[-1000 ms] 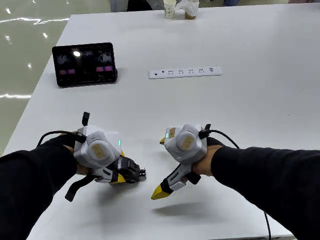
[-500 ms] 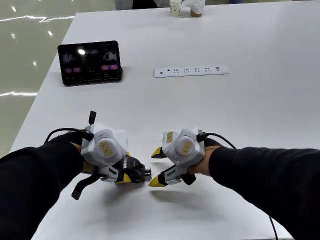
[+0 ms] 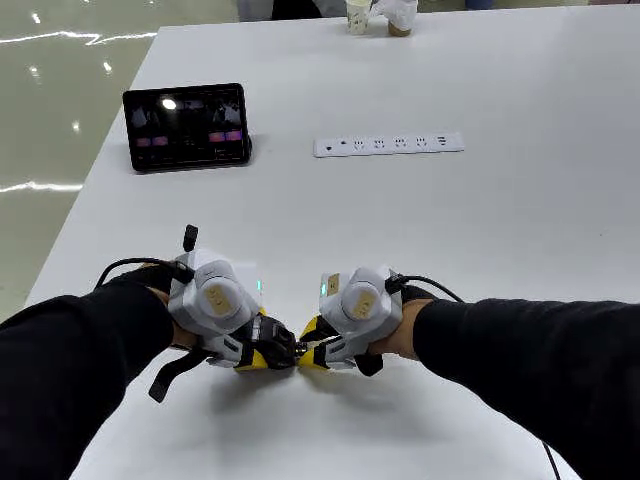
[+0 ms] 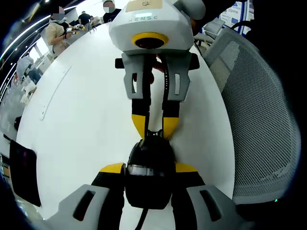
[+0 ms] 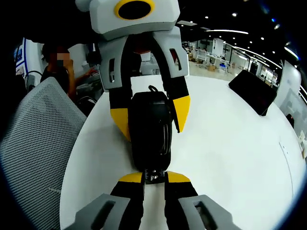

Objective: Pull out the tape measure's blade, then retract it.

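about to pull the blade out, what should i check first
1. Left hand-held gripper shut on the tape measure body: ok.
2. Right hand-held gripper jaws closed around the blade hook: ok.
3. Hook pinched firmly enough not to slip: cannot tell.
4. Blade fully retracted at the start: ok, none drawn out.
5. Power strip and tablet far across the table from both grippers: ok.
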